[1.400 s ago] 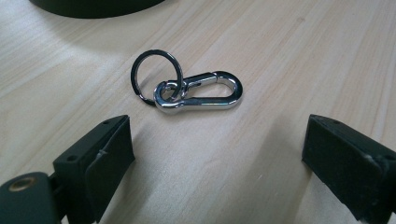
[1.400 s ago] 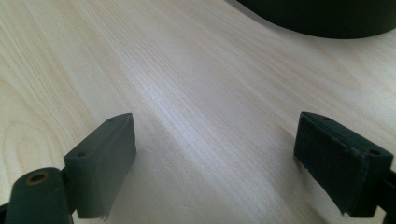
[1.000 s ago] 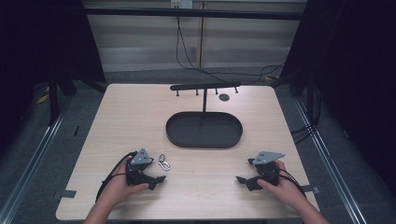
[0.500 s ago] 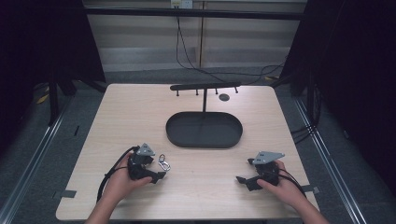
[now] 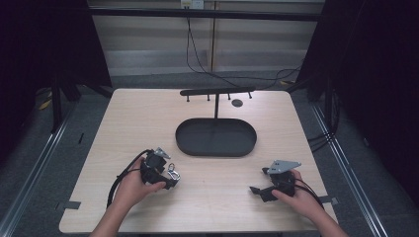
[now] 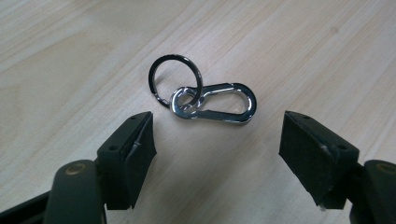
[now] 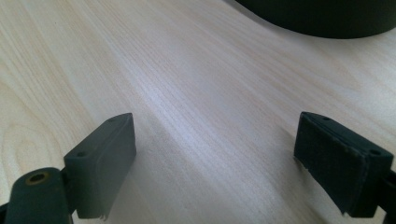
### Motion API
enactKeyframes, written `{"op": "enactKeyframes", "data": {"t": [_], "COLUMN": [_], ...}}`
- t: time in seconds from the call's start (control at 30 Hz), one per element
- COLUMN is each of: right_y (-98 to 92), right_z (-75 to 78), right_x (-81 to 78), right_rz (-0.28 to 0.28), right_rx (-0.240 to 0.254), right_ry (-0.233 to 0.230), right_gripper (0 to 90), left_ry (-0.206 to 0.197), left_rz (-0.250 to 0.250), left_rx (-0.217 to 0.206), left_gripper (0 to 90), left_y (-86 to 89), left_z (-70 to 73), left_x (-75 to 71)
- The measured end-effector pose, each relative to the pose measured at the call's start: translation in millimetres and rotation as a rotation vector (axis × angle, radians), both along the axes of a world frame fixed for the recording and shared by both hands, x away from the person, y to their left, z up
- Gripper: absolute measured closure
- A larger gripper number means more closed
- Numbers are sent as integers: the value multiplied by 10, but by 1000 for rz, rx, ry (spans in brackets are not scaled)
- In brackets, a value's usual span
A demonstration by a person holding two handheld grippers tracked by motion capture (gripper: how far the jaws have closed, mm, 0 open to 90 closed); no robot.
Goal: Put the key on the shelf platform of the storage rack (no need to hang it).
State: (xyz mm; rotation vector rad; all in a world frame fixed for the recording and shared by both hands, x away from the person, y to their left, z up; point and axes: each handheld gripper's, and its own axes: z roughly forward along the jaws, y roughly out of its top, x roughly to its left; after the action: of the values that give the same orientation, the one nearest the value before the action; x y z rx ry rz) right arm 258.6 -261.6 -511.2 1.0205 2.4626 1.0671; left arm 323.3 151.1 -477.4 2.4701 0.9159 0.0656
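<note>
A shiny silver carabiner [image 6: 215, 102] with a dark key ring [image 6: 176, 79] clipped to it lies flat on the wooden table [image 5: 212, 197]. In the high view the carabiner [image 5: 173, 172] sits at the tips of my left gripper [image 5: 169, 177]. My left gripper [image 6: 217, 135] is open; its jaws have just been closing, and the carabiner lies just beyond the tips with neither pad touching it. Near the table's front right, my right gripper [image 5: 258, 181] rests open in a hand. In its own view the right gripper [image 7: 215, 140] has only bare wood between the jaws.
A black oval tray [image 5: 216, 148] sits mid-table, with its rim [image 7: 317, 21] ahead of the right gripper. Behind it stands a thin post carrying a horizontal bar with pegs [image 5: 217, 91]. A small dark disc [image 5: 237, 102] lies near the far edge.
The left hand has shifted right and slightly forward, bringing its gripper up to the carabiner. The right hand and gripper have stayed put.
</note>
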Motion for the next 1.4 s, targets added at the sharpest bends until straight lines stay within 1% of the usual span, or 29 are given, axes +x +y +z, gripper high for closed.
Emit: {"op": "enactKeyframes", "data": {"t": [0.03,0.07,0.1,0.17,0.2,0.27,0.3,0.37,0.5,0.6,0.63,0.67,0.73,0.77,0.83,1.07,1.1,1.13,1.17,1.23,1.27,1.33,1.37,1.4], "right_y": [0,0,0,0,0,0,0,0,0,0,0,0,0,0,0,1,0,0,0,0,0,0,0,0], "right_z": [0,0,-1,0,-1,0,-1,0,0,0,-1,-1,0,0,-1,0,0,0,0,-1,-1,-1,-1,-1], "right_x": [1,1,1,0,1,0,1,0,0,0,0,0,0,0,0,-1,0,0,0,0,0,0,0,0], "right_rz": [0,0,0,-1,0,-1,0,-1,-1,-1,-1,-1,-1,-1,-1,-1,-1,-1,-1,-1,-1,-1,-1,-1], "right_rx": [0,0,0,0,0,0,0,0,0,0,0,0,0,0,0,0,0,0,0,0,0,0,0,0], "right_ry": [-1,-1,-2,0,-2,-1,-2,-2,-2,-2,-2,-1,-2,-2,-2,0,-1,-1,-1,-2,-2,-2,-2,-2], "right_gripper": [123,123,123,123,123,123,123,123,123,123,123,123,123,123,123,123,123,123,123,123,123,123,123,123], "left_ry": [6,12,13,20,33,38,45,57,73,83,86,87,96,97,99,106,102,96,93,84,83,86,87,91], "left_rz": [-4,0,-6,-8,-12,-16,-13,-2,-1,3,-2,-7,-5,-12,-14,-7,-12,-6,-17,-24,-37,-30,-19,-19], "left_rx": [10,12,14,10,32,36,45,47,76,85,104,113,117,130,142,168,181,184,201,220,237,248,241,245], "left_gripper": [265,265,268,280,280,280,281,285,302,324,326,329,344,348,354,363,366,367,367,367,367,372,381,398], "left_y": [-6,-17,-22,-47,-94,-106,-126,-148,-212,-253,-262,-271,-292,-297,-310,-349,-359,-376,-391,-427,-439,-464,-475,-481], "left_z": [4,6,11,9,15,16,22,29,55,54,60,61,59,58,55,60,63,57,61,58,62,66,63,71], "left_x": [10,18,28,39,55,63,76,97,144,158,169,176,188,194,200,233,236,231,231,225,229,232,232,239]}}
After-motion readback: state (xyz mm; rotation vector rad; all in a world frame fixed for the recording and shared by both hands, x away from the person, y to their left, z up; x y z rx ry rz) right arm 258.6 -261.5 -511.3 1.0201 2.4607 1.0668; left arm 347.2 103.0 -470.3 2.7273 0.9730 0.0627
